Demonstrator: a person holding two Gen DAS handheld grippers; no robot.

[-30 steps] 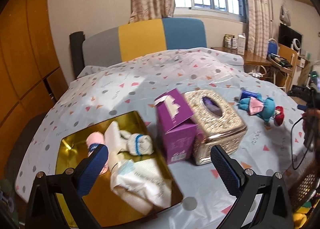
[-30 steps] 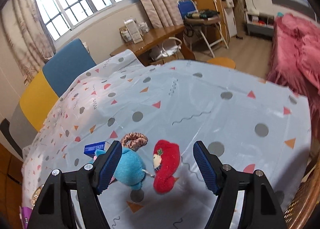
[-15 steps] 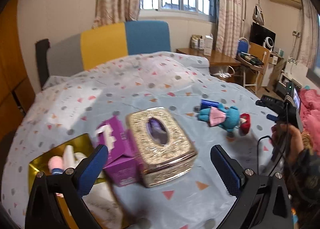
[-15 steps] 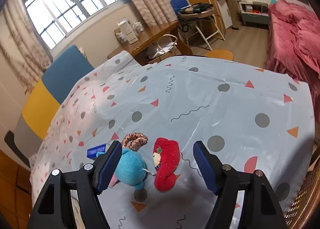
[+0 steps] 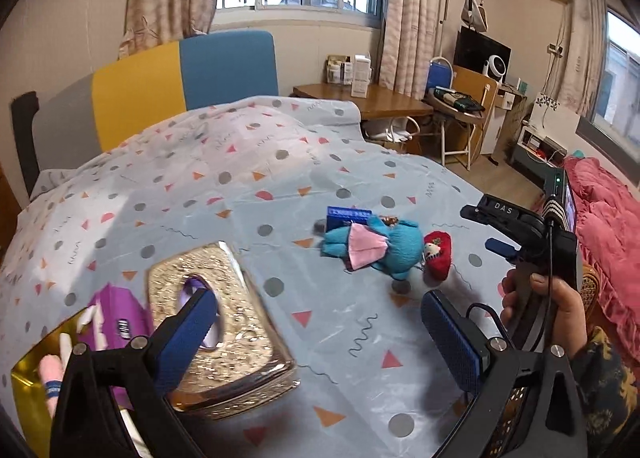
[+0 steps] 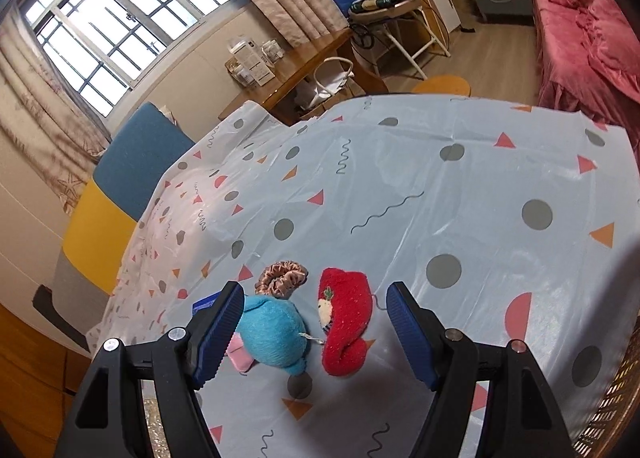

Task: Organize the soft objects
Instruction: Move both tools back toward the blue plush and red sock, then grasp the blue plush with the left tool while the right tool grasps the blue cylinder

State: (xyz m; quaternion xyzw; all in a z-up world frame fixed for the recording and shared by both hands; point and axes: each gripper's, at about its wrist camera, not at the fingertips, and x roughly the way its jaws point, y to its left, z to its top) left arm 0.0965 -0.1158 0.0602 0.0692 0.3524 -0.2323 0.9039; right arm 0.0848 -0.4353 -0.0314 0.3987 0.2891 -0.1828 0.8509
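While the right hand-held gripper [image 6: 316, 332] hangs over the soft toys with its blue pads wide apart and nothing pressed between them, the fluffy red plush toy [image 6: 344, 320] lies on the dotted pale-blue cloth of the counter [image 6: 460, 194], touching the turquoise plush doll with a pink skirt [image 6: 274, 338]; just beyond the red toy sits a ruffled bronze satin scrunchie [image 6: 282, 278], and a small flat blue box [image 5: 349, 217] lies past the doll; that straddling pose looks like a line-up for picking the red toy. The left hand-held gripper [image 5: 320, 338] is likewise spread and empty, aimed across the cloth toward the red toy; the embossed gold tissue box [image 5: 224, 322], purple carton [image 5: 120, 318] and shiny gold tray [image 5: 28, 390] holding a pale pink soft thing lie well away from it, probably the drop-off place. Compared with a second ago, the left view has swung from the tray toward the red toy; the right one has barely shifted, its jaws unchanged.
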